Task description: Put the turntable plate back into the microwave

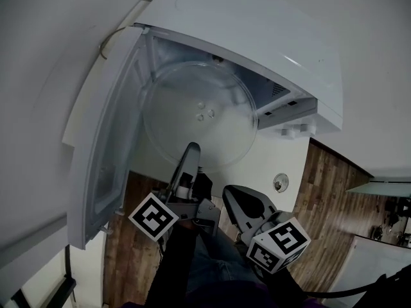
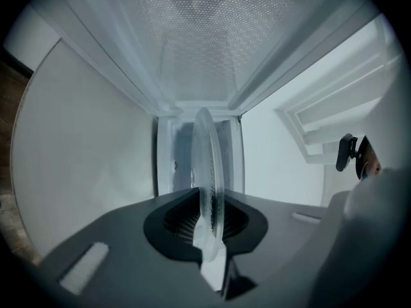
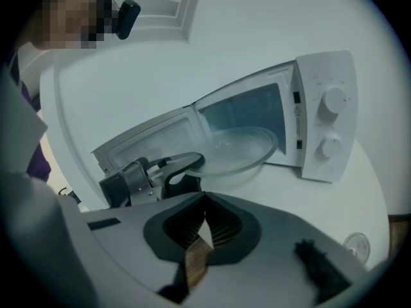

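Observation:
The clear glass turntable plate (image 1: 199, 114) is held roughly level at the mouth of the open white microwave (image 1: 270, 37), with its far part inside the cavity. My left gripper (image 1: 191, 147) is shut on the plate's near rim. In the left gripper view the plate (image 2: 209, 172) runs edge-on between the jaws of the left gripper (image 2: 209, 197), pointing into the cavity. My right gripper (image 1: 234, 194) hangs lower and to the right, away from the plate. In its own view the right gripper (image 3: 205, 201) is shut with nothing in it, facing the plate (image 3: 237, 149) and the microwave (image 3: 324, 120).
The microwave door (image 1: 103, 146) stands swung open to the left of the cavity. The control panel with two dials (image 3: 331, 124) is on the right. A small round object (image 1: 280, 182) lies on the white counter (image 1: 289, 165) near its edge. Wooden floor (image 1: 327, 204) shows below.

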The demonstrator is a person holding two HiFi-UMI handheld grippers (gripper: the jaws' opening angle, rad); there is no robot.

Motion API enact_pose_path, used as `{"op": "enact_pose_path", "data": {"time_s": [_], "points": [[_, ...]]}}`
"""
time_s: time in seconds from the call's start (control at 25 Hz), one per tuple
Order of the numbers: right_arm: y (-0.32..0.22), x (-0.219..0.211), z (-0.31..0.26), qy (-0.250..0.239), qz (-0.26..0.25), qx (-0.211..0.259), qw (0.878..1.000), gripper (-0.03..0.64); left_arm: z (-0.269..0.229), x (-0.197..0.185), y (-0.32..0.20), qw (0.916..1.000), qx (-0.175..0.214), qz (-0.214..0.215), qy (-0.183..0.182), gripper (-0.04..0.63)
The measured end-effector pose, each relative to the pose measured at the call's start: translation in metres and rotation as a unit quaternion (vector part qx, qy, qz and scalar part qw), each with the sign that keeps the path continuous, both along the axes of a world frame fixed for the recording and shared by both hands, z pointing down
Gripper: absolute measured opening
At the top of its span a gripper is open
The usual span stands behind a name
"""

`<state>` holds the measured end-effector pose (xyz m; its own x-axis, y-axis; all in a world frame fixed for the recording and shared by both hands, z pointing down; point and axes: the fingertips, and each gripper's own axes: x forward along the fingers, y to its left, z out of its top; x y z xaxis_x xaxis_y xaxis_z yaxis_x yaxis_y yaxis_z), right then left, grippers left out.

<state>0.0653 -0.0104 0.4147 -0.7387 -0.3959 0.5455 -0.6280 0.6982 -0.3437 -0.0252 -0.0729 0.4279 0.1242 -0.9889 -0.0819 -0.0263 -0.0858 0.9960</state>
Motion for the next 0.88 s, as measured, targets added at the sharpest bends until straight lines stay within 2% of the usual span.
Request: {"op": "enact_pose_path", "data": {"time_s": [0.4, 0.88], "points": [[0.004, -0.003, 0.015, -0.001, -0.009, -0.006, 1.0, 0.011, 0.011, 0.005, -0.012, 1.0, 0.008, 0.004, 0.002, 0.038], [-0.003, -0.014, 0.023, -0.011, -0.016, -0.006, 1.0, 0.011, 0.022, -0.008, -0.03, 0.9999, 0.015, 0.0, 0.005, 0.038]]}}
